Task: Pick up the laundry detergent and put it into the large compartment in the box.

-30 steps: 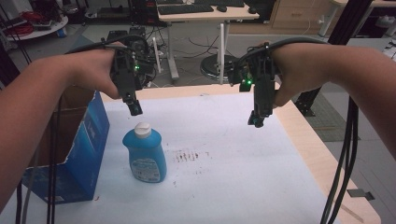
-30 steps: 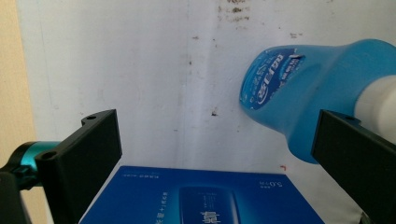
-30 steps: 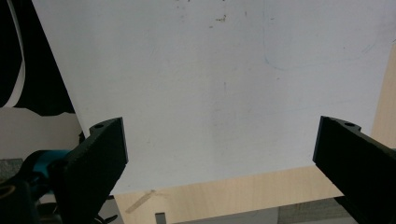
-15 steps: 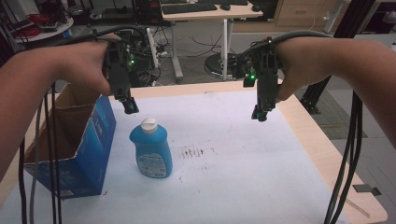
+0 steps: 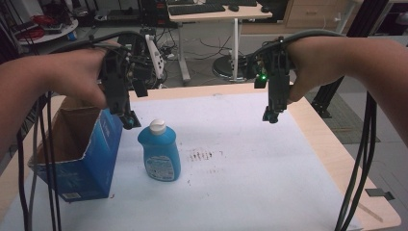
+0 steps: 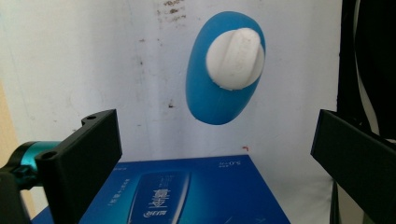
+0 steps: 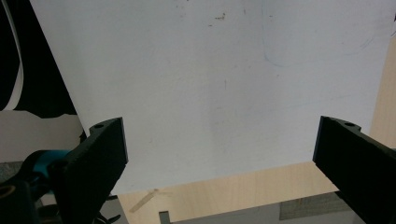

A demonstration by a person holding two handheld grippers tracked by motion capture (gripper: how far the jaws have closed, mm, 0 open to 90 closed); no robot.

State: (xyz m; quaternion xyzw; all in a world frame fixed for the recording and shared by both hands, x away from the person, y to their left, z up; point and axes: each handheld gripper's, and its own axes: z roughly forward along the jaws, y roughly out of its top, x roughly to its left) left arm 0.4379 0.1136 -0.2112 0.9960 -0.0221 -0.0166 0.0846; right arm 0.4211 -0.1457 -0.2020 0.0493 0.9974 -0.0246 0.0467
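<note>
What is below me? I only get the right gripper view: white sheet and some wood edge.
Observer: Nothing sits under the right gripper; its jaws are open over the bare white mat.
Operator: Is there anything on the table at all?
Observer: Yes, a blue bottle with a white cap stands upright on the mat, toward the left side.
Operator: Where is the other hand?
Observer: The left gripper hangs open just left of the bottle, above a blue box that stands open-topped at the table's left edge.
</note>
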